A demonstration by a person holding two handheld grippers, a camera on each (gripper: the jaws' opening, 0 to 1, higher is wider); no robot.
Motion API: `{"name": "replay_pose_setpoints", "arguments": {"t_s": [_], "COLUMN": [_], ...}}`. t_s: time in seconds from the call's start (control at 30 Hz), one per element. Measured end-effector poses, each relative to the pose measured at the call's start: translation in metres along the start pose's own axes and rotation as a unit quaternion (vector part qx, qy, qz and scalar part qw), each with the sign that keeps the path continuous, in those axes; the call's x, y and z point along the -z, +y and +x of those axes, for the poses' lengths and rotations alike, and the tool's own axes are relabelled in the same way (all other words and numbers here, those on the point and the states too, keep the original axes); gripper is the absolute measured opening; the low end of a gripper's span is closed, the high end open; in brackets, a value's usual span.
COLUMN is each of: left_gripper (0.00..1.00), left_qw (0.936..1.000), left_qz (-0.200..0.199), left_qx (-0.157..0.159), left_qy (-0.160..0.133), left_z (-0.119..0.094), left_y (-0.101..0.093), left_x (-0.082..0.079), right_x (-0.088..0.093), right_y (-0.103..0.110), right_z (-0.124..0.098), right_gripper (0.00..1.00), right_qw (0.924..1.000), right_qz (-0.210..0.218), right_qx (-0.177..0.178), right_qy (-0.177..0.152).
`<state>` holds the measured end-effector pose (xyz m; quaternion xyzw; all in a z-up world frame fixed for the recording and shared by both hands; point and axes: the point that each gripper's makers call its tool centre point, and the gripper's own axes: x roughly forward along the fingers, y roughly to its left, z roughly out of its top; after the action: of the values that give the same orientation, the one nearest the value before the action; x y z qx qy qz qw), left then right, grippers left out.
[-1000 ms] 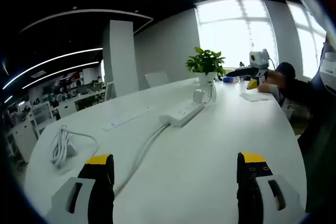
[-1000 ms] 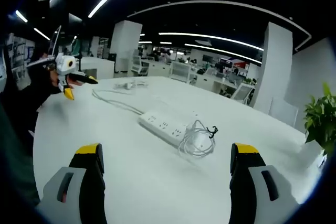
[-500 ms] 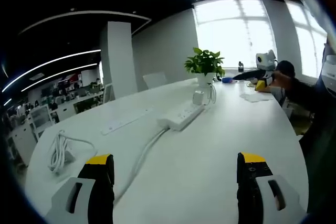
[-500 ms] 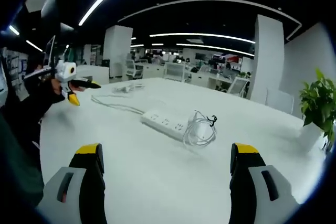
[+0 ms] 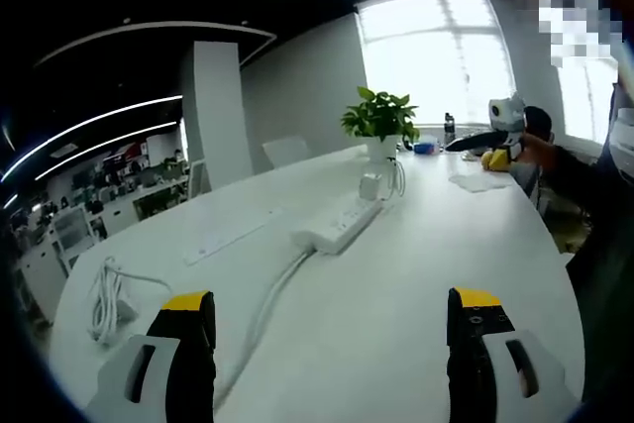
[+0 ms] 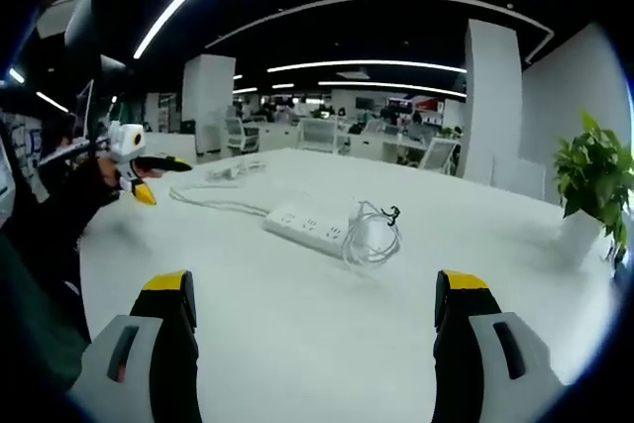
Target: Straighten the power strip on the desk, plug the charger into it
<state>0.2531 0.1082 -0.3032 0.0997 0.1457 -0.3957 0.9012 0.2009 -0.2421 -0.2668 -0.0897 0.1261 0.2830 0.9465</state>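
Both grippers hover above the desk [image 6: 297, 324] with jaws spread wide and nothing between them, probably because neither has reached its target. The left gripper [image 5: 332, 344] faces the power strip [image 5: 337, 225] at its twelve o'clock. In the right gripper view the right gripper [image 6: 307, 339] sees it lying crosswise, long axis running ten to four, the charger [image 6: 371, 235] (cable coiled) against its right end.

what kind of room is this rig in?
Most likely an open-plan office: a long white table with a power strip, rows of desks and chairs behind, ceiling strip lights and a potted plant.
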Motion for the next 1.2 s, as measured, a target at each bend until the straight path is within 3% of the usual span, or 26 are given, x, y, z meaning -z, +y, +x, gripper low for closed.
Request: {"name": "replay_pose_setpoints", "arguments": {"t_s": [0.53, 1.2], "left_gripper": [0.99, 0.99], "left_qw": [0.9994, 0.9978], "left_qz": [0.021, 0.037], "left_qx": [0.02, 0.051], "left_qy": [0.021, 0.021], "left_z": [0.026, 0.056], "left_y": [0.0, -0.009], "left_x": [-0.01, -0.034], "right_x": [0.009, 0.02], "right_y": [0.012, -0.001], "right_z": [-0.008, -0.021], "right_gripper": [1.0, 1.0], "right_qw": [0.9997, 0.9997], "right_qz": [0.021, 0.022], "right_qx": [-0.014, 0.014], "right_qy": [-0.004, -0.002]}}
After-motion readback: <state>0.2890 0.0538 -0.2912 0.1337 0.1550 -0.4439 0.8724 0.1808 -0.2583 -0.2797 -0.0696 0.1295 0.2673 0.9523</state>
